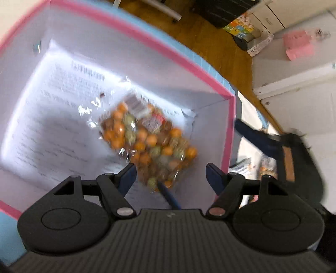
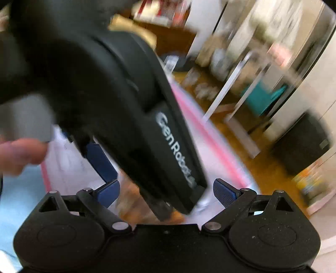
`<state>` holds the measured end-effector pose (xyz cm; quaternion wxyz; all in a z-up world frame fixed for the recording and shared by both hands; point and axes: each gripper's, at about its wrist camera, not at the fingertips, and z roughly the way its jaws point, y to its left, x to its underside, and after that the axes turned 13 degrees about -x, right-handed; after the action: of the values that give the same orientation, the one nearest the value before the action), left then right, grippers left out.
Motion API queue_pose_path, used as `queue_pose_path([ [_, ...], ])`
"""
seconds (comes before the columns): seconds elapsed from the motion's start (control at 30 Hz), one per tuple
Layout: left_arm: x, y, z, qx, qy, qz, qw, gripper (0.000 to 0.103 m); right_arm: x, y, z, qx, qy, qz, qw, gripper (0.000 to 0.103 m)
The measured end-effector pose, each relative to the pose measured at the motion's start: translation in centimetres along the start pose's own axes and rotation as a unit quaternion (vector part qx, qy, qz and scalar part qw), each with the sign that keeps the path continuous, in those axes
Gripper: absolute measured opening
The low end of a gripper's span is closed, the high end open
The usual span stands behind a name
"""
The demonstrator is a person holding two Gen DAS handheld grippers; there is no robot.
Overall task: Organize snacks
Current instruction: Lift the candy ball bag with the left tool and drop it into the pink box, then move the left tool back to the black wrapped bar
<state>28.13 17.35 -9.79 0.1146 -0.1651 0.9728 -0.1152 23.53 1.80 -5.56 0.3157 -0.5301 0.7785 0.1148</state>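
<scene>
I am hovering my left fingers (image 1: 171,170) open over the snack bag (image 1: 147,138) in the pink-rimmed box (image 1: 230,126), risking a collision with my open right fingers (image 2: 166,191) crowding close

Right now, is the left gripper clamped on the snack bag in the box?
No. The left gripper stands open above the snack bag, which lies loose in the pink-rimmed box.

This looks like a lived-in home room. The floor (image 1: 212,40) is warm wooden boards, and white cabinets (image 1: 298,88) with panelled fronts stand along one side. A colourful carton (image 1: 239,26) and plastic packets lie on the floor near a dark case (image 1: 224,10). In the right wrist view, much blurred, white doors or cupboards (image 2: 273,31), a black box (image 2: 302,142) on the wooden floor and a teal thing (image 2: 262,98) show. A pink-rimmed box (image 1: 176,50) lined with printed paper sits nearby.
</scene>
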Motion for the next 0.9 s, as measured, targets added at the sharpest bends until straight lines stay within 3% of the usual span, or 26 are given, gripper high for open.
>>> queue_pose_path([
  [0.13, 1.6, -2.7, -3.2, -0.038, -0.053, 0.083, 0.9945, 0.071, 2.8, 1.1, -6.4, -0.001, -0.077, 0.05, 0.996, 0.097],
  [0.23, 3.3, -5.5, -5.9, -0.059, -0.082, 0.154, 0.9829, 0.071, 5.5, 1.4, -11.1, 0.016, -0.117, 0.101, 0.988, 0.097],
  [0.37, 6.4, -9.3, -9.5, -0.077, -0.122, 0.239, 0.9604, 0.071, 9.4, 1.6, -16.5, 0.021, -0.137, 0.157, 0.978, 0.096],
  [0.53, 10.6, -11.7, -14.4, -0.079, -0.143, 0.306, 0.9379, 0.072, 12.7, 0.0, -19.2, 0.044, -0.107, 0.212, 0.97, 0.096],
  [0.7, 15.7, -12.2, -18.0, -0.069, -0.197, 0.331, 0.9201, 0.072, 16.3, -1.3, -20.0, 0.04, -0.057, 0.259, 0.963, 0.096],
  [0.9, 20.3, -13.4, -18.0, -0.052, -0.224, 0.319, 0.9194, 0.072, 19.0, -1.2, -22.3, 0.009, -0.02, 0.339, 0.94, 0.092],
])
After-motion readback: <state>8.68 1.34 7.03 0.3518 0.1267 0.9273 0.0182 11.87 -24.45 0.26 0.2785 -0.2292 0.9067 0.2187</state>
